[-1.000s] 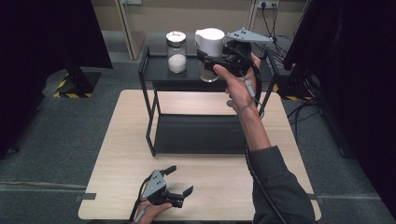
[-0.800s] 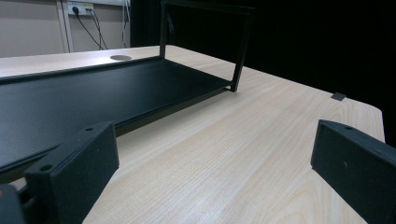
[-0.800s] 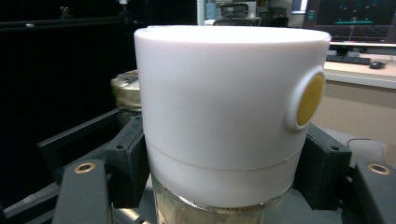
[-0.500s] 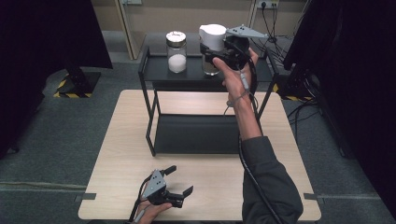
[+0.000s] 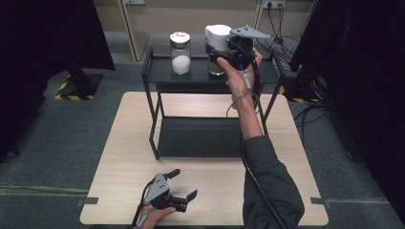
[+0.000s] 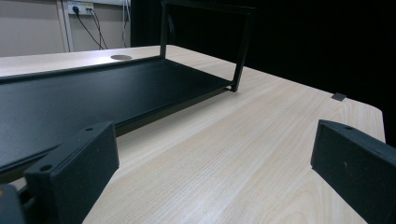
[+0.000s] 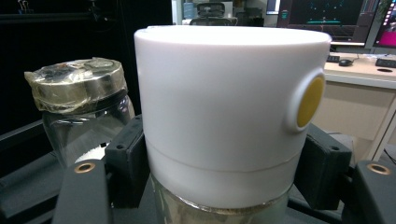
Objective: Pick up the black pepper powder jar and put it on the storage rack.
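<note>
Since the earlier frames, the right gripper (image 5: 220,56) has carried the white-capped jar (image 5: 217,47) a little farther back and lower, toward the top shelf of the black rack (image 5: 153,114); the left gripper (image 5: 184,183) has kept its place near the front edge of the wooden table (image 5: 124,143). Right gripper: jaws closed on the jar, one black pad on each side just under the white cap (image 7: 224,102), as the right gripper view shows; the jar stands upright over the top shelf, just beside a glass jar with a metal lid (image 5: 180,52) that holds white powder; whether the held jar rests on the shelf cannot be told. Cap detail: round yellow button (image 7: 310,101) on its side. Left gripper: jaws wide apart, nothing between them, held low over the bare tabletop; its own view looks along the table toward the lower shelf (image 6: 93,93) of the rack.
</note>
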`<state>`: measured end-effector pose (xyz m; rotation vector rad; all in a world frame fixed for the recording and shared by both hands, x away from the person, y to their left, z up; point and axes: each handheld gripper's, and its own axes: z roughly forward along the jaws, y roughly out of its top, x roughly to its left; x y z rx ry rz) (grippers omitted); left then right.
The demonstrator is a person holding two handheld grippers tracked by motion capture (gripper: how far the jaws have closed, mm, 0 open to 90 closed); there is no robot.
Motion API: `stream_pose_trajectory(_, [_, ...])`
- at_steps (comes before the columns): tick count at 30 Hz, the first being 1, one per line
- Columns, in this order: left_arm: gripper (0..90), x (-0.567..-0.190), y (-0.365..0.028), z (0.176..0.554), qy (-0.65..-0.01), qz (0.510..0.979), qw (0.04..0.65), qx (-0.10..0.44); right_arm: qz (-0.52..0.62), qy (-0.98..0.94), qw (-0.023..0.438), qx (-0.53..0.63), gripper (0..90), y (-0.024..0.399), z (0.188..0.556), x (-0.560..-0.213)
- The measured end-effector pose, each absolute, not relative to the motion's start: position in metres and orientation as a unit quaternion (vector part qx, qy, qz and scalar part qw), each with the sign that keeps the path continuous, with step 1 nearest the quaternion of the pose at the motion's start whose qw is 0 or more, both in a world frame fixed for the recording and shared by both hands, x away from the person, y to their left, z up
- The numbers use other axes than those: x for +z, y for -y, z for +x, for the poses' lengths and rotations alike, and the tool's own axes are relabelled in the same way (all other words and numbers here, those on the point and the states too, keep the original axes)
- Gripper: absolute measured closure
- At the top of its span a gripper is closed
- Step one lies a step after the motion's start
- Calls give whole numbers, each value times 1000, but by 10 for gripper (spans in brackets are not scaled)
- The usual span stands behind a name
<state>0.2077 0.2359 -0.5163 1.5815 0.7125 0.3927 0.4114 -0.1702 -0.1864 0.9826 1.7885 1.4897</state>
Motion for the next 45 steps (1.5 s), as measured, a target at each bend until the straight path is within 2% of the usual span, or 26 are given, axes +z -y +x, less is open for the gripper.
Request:
stream_pose_trajectory(12, [2, -516, -236, 207, -310, 691, 629, 173, 363, -670, 309, 568, 306, 172, 410, -194])
stream_pose_trajectory(16, [2, -517, -236, 208, -311, 691, 630, 171, 355, -675, 330, 556, 227, 167, 406, -194])
stream_pose_trajectory(19, [2, -517, -236, 208, -311, 691, 630, 171, 361, -674, 327, 556, 133, 168, 406, -194])
stream_pose_trajectory(25, [2, -517, -235, 207, -311, 691, 630, 171, 360, -669, 325, 564, 43, 171, 398, -195])
stream_pose_trajectory(45, [2, -517, -235, 207, -311, 690, 630, 173, 337, -662, 303, 597, 5, 195, 368, -207])
